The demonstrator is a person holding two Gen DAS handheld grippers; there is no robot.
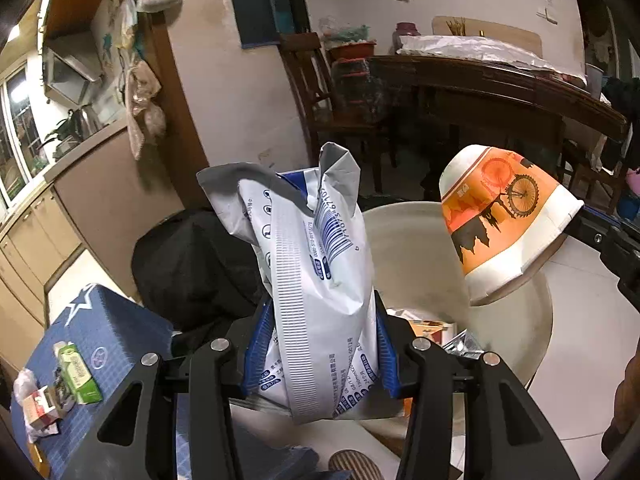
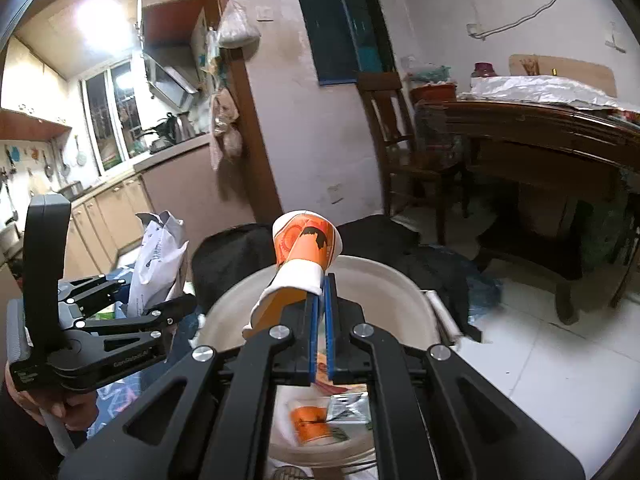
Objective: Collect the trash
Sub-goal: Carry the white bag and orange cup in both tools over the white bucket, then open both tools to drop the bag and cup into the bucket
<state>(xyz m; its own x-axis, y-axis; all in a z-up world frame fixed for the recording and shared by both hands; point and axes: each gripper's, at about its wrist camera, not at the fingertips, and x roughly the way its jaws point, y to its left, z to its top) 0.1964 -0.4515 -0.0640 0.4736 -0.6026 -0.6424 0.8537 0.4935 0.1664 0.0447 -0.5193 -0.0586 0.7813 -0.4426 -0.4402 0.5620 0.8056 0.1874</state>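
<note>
My left gripper (image 1: pixel 320 316) is shut on a crumpled white-and-blue milk pouch (image 1: pixel 316 280), which stands upright between the blue pads. It hangs over the near rim of a cream plastic bin (image 1: pixel 516 340). My right gripper (image 2: pixel 321 280) is shut on the rim of an orange-and-white paper cup (image 2: pixel 306 248) with a bicycle print, bottom pointing away. That cup (image 1: pixel 504 220) hovers over the bin (image 2: pixel 404 280) at the right of the left wrist view. The pouch (image 2: pixel 158 260) and the left gripper (image 2: pixel 168 308) show at the left of the right wrist view. Another orange cup (image 2: pixel 316 424) and a silver wrapper (image 2: pixel 348 408) lie inside the bin.
A blue box (image 1: pixel 104 344) with a green carton (image 1: pixel 78 372) and small wrappers sits at lower left. A black bag (image 1: pixel 192 264) lies behind the bin. A dark wooden table (image 2: pixel 532 128) and chair (image 2: pixel 400 152) stand on the white tiled floor (image 2: pixel 540 360) beyond. A person's hand (image 2: pixel 68 412) holds the left gripper's handle.
</note>
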